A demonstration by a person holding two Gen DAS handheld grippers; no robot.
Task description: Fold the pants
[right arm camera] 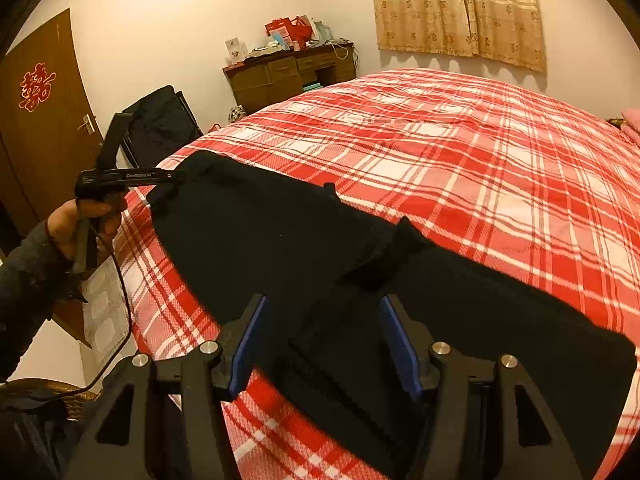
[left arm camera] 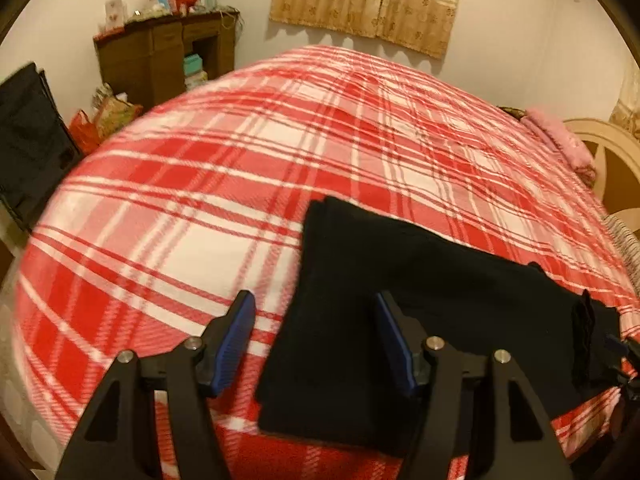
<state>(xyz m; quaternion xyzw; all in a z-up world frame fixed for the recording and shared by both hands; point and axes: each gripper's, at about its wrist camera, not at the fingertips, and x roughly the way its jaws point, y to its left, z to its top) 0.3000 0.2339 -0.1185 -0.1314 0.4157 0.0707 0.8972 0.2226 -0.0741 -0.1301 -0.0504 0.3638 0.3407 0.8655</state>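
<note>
On the red-and-white plaid bedspread (left arm camera: 200, 184), seen from the left wrist, we find the black, soft-looking pants (left arm camera: 360, 320) lying flat near the bed's near edge, folded into a long band with a squared end toward the middle of the bed and a ragged, layered end at the right. Our left gripper (left arm camera: 316, 344) hangs above them with its blue ribbed pads (left arm camera: 234, 344) spread apart and nothing between them; the right pad sits over the dark cloth, the left over the plaid. The fabric is matte and shows almost no crease. Behind the bed stand a brown wooden dresser (left arm camera: 160, 56) heaped with red boxes and a cream patterned curtain (left arm camera: 368, 0).

From the right wrist, the same pants (right arm camera: 260, 232) stretch across the near corner of the bedspread (right arm camera: 480, 152), a small ridge of bunched cloth rising near their middle. Our right gripper (right arm camera: 324, 344) stands open above the pants, gripping nothing. At the left, a hand (right arm camera: 80, 220) in a dark sleeve (right arm camera: 28, 276) holds the other gripper (right arm camera: 128, 178) by the pants' far end; we cannot tell its opening from here. A brown door (right arm camera: 40, 120) bears a red paper ornament.
</note>
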